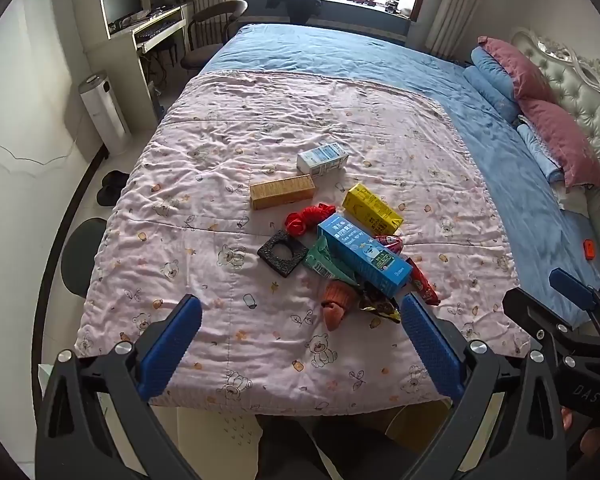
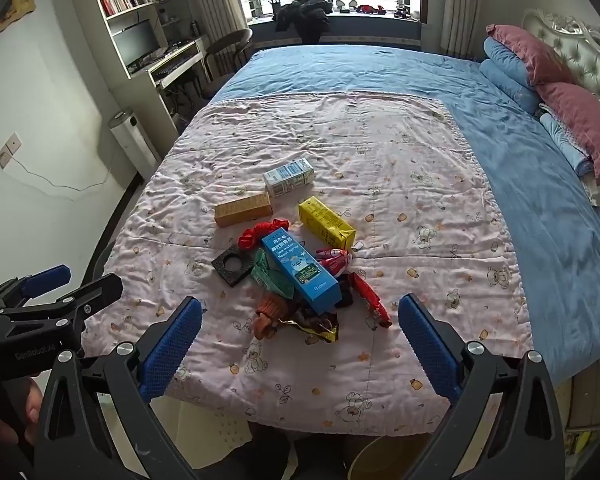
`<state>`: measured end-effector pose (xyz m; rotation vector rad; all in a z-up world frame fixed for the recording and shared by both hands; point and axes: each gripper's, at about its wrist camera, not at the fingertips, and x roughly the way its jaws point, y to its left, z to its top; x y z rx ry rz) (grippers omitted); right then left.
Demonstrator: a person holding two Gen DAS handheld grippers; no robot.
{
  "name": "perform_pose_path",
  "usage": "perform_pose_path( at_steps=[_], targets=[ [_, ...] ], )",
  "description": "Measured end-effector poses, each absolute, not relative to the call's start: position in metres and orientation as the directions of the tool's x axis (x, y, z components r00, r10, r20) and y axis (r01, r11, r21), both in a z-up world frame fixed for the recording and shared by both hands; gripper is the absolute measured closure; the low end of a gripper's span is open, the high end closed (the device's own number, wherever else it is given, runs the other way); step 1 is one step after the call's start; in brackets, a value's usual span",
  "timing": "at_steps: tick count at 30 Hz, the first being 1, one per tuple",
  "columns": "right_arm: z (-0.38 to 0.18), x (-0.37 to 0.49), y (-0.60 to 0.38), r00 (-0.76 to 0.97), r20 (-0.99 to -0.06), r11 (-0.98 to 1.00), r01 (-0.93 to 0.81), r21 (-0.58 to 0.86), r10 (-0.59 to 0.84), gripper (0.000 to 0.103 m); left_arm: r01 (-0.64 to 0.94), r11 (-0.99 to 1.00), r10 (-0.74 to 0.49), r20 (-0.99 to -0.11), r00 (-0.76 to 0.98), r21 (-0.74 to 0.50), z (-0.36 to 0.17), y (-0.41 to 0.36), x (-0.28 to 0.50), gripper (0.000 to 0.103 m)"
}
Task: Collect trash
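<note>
Two grippers, left gripper (image 1: 300,320) and right gripper (image 2: 300,320), hover with jaws wide and empty over the trash pile (image 1: 352,256) on the bed (image 1: 220,160); the first pick likely comes next.

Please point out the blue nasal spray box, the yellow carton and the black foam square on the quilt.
blue nasal spray box (image 1: 362,258), left wrist view, middle of its printed top face.
yellow carton (image 2: 326,223), right wrist view, middle of its upper side.
black foam square (image 1: 277,265), left wrist view, near edge of its frame.
</note>
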<state>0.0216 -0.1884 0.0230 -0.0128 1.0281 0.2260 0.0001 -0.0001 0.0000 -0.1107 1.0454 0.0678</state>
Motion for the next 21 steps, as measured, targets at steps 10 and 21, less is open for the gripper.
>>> perform_pose_path(
  at_steps=[10,21],
  targets=[
    [0.0295,0.0172,-0.1816,0.499,-0.845,0.976,-0.187,0.111,0.192,0.008,-0.103,0.991,-0.020,-0.861,0.508,-0.083,0.0004,0.0005,0.0005,0.004],
    [0.0284,0.0205,-0.1842,0.492,-0.850,0.976,-0.190,0.104,0.186,0.008,-0.102,0.991,-0.025,-0.862,0.506,-0.088,0.0040,-0.0002,0.0030,0.004]
  ],
)
